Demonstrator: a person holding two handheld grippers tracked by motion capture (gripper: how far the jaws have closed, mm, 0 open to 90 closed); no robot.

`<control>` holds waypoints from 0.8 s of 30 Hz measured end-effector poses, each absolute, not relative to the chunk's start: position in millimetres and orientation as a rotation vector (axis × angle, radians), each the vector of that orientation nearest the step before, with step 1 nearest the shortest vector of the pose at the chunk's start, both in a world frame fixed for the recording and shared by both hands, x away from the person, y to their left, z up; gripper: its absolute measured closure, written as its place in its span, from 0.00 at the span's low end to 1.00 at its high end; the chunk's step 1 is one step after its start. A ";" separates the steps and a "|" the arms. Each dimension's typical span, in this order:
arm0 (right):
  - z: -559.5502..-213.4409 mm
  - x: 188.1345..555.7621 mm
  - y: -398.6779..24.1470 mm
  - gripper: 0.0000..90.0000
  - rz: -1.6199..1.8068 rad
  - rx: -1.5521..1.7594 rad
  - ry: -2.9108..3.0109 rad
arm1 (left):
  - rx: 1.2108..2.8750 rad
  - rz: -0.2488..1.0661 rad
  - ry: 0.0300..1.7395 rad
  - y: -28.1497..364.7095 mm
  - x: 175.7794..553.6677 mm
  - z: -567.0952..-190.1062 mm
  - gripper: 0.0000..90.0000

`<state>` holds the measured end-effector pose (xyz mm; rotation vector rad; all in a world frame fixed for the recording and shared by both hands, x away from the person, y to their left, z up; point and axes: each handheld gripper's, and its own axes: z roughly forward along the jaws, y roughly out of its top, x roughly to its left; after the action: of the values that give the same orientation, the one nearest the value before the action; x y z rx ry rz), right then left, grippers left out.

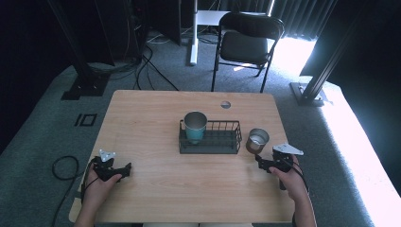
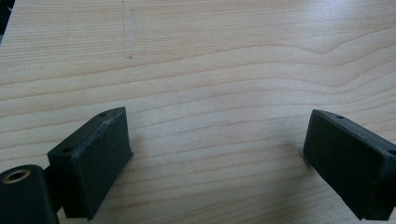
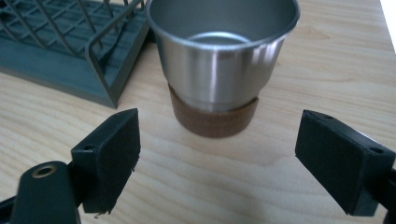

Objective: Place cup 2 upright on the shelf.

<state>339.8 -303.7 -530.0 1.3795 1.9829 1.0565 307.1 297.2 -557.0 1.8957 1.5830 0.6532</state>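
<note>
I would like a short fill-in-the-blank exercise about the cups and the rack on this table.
1. The teal cup stands inside the wire ____.
2. The steel cup with the brown base stands on the ____, beside the rack.
3. The jaws of the right hand-held gripper are ____, pointing at the steel cup.

Missing words: rack; table; open

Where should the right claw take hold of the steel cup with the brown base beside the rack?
Probably across the bare steel wall of the steel cup, above the brown band, coming level from the near side. It stands upright, and the right claw already faces it, jaws open wider than the cup. The wire rack crowds its left.
</note>
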 end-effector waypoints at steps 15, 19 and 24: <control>-522.2 357.0 -297.5 0.14 1.107 1.360 1.938 | 1.896 0.653 1.583 297.3 307.1 -557.0 0.09; -520.6 362.2 -296.6 0.14 1.108 1.360 1.922 | 1.894 0.653 1.584 297.1 307.2 -557.0 0.09; -518.9 367.9 -294.6 0.14 1.110 1.356 1.918 | 1.894 0.653 1.584 297.1 307.2 -557.0 0.09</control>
<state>367.9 -294.6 -518.9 1.3560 1.9183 1.1096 307.2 297.1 -557.0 1.8941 1.5837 0.6526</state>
